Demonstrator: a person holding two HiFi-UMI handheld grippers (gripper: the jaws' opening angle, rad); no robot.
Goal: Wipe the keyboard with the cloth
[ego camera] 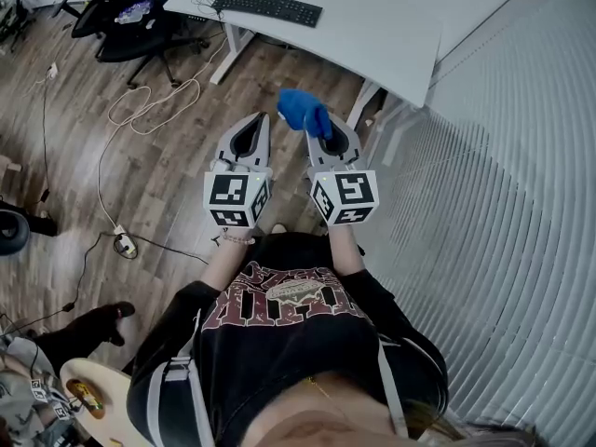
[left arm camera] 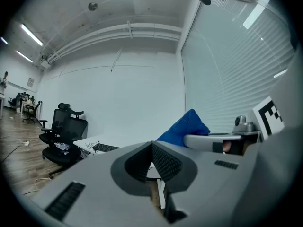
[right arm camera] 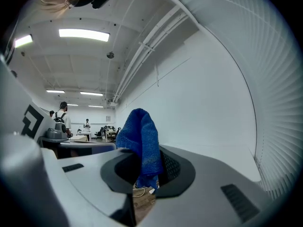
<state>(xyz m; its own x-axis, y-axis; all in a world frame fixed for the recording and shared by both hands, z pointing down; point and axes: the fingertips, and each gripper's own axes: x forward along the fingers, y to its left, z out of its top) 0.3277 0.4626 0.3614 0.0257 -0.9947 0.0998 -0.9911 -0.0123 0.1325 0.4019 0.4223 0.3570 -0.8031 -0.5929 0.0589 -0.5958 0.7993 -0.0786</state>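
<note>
A black keyboard [ego camera: 267, 6] lies on the far part of a white desk [ego camera: 372, 26], well ahead of both grippers; it also shows small as the keyboard [left arm camera: 105, 148] in the left gripper view. My right gripper [ego camera: 321, 130] is shut on a blue cloth [ego camera: 303, 111], which bunches up above its jaws. The cloth [right arm camera: 141, 143] hangs pinched between the jaws in the right gripper view. My left gripper [ego camera: 250, 138] is beside the right one, shut and holding nothing. Both are held in the air above the wooden floor, short of the desk.
A black office chair [ego camera: 130, 12] stands left of the desk, and white cables [ego camera: 140, 110] trail over the wooden floor. White window blinds [ego camera: 503, 203] run along the right side. A power strip [ego camera: 124, 244] lies on the floor at the left.
</note>
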